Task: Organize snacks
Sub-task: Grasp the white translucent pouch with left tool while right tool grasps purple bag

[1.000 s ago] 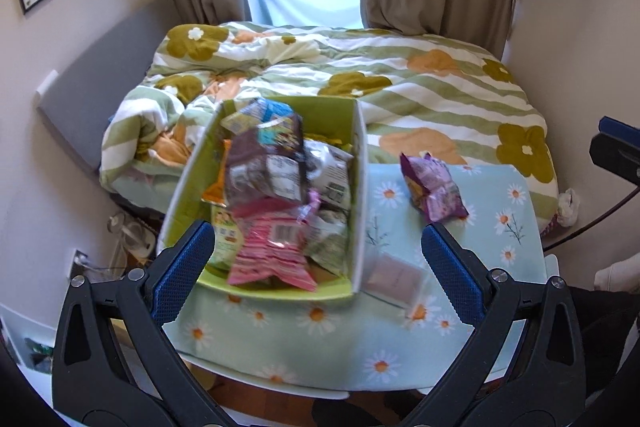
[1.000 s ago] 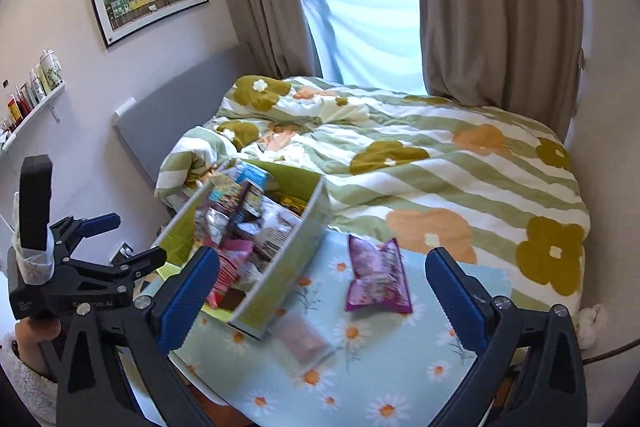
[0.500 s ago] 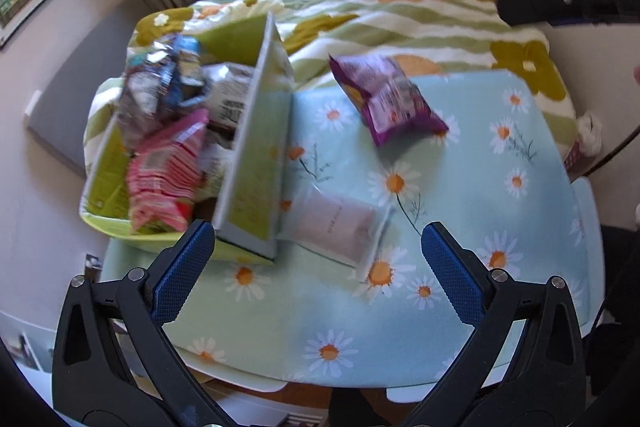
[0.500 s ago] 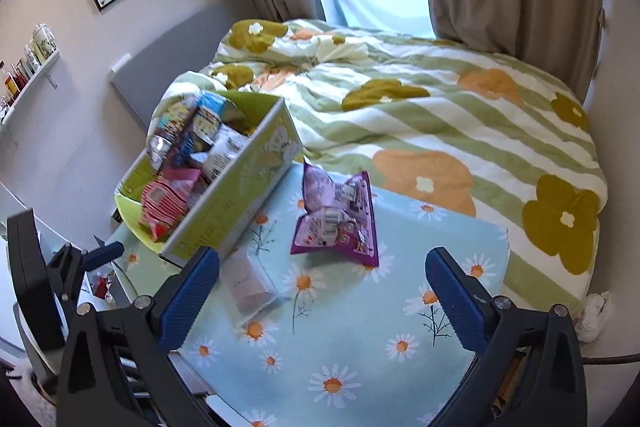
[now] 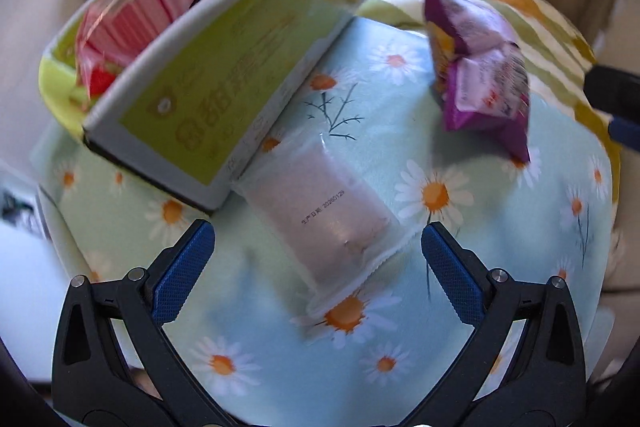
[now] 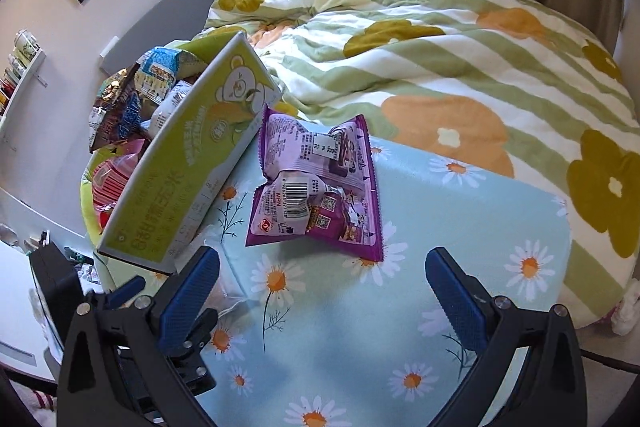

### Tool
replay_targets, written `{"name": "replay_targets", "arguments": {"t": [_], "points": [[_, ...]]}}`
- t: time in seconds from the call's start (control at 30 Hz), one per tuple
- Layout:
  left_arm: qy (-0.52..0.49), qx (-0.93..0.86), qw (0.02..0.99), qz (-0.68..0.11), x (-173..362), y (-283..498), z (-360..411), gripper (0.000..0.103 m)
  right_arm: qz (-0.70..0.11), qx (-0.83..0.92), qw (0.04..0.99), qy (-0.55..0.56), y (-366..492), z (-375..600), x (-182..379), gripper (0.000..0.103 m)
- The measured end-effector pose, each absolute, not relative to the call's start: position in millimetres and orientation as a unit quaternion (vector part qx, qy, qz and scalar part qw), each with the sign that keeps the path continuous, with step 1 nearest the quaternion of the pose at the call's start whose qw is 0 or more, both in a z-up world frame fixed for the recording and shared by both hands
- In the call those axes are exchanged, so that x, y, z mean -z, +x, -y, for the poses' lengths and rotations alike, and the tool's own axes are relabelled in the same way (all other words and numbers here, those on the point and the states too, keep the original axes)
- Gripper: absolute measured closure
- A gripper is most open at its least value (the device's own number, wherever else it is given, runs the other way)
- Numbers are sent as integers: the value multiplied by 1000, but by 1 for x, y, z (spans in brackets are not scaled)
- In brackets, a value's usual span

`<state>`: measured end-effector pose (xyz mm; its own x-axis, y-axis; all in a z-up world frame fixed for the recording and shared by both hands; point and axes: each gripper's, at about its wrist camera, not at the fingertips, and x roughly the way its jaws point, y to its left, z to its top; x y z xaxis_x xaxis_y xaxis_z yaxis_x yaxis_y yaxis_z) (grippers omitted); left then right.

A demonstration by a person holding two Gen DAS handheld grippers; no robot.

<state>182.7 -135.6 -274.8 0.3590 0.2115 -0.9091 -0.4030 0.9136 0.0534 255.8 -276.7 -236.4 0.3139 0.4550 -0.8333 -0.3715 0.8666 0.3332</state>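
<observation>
A green box full of snack packs stands at the table's left; it also shows in the right wrist view. A pale translucent snack pack lies flat against the box's near corner. My left gripper is open, its blue pads on either side of that pack's near end, not touching it. A purple snack bag lies on the daisy cloth right of the box; it also shows in the left wrist view. My right gripper is open and empty, just short of the purple bag.
The table wears a light blue daisy cloth. A bed with a green flowered duvet lies right behind it. A white shelf edge is at the left. My left gripper's body sits low left in the right wrist view.
Both grippers have moved down and forward toward the table. The left one has closed in on the pale pack, the right one on the purple bag. Both stayed open.
</observation>
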Motion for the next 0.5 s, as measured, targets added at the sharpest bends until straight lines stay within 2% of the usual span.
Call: {"name": "replay_targets", "arguments": {"t": [0.3, 0.5], "points": [[-178, -272, 792, -517, 298, 198, 120, 1, -541, -270, 794, 70, 286, 250, 258, 0], [-190, -265, 779, -535, 313, 204, 114, 1, -555, -251, 790, 70, 308, 228, 274, 0]]}}
